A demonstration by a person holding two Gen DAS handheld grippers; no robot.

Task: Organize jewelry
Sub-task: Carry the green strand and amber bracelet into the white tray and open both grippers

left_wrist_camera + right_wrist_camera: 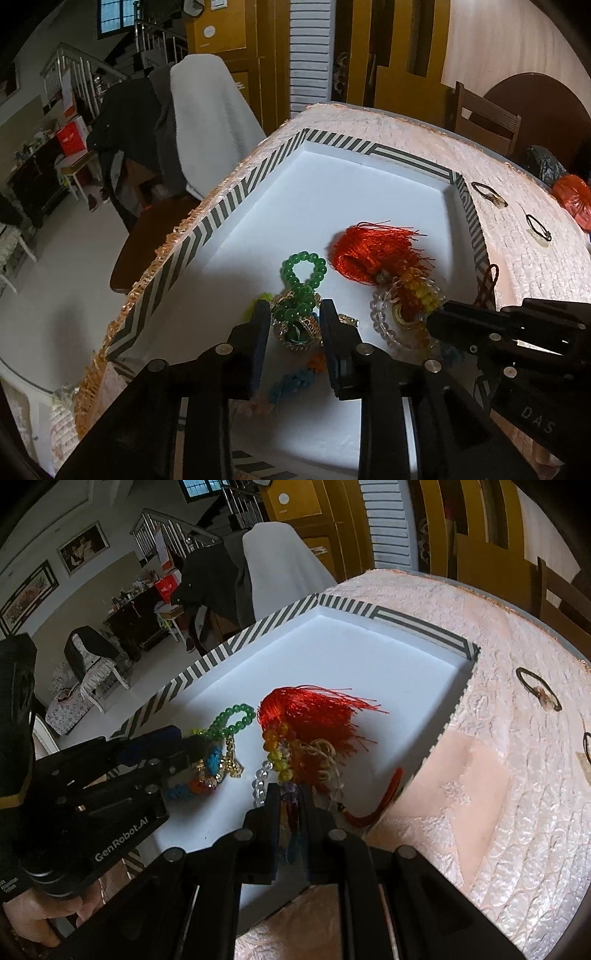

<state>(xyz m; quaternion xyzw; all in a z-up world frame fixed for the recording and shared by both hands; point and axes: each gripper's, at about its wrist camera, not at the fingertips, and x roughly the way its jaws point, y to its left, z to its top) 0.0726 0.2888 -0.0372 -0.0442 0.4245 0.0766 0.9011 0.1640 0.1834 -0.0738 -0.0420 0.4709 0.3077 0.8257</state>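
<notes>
Most jewelry is already in your striped tray [207, 225]: green bead bracelet [301, 275] and red tassel piece [314, 716] near its middle. Two hair ties [487, 194] lie right of the tray on the pink-clothed tabletop [498, 775], still to collect. Left tool [293, 314] half-open around the green beads, pads apparently clear. Right tool [290, 801] clamped on the tassel's bead strand. Cluttered living room behind.

A round table with a pale pink textured cloth [498, 775] carries a striped-rimmed white tray [236, 195] and, beside it, two dark rings [487, 192], possibly hair ties.
</notes>
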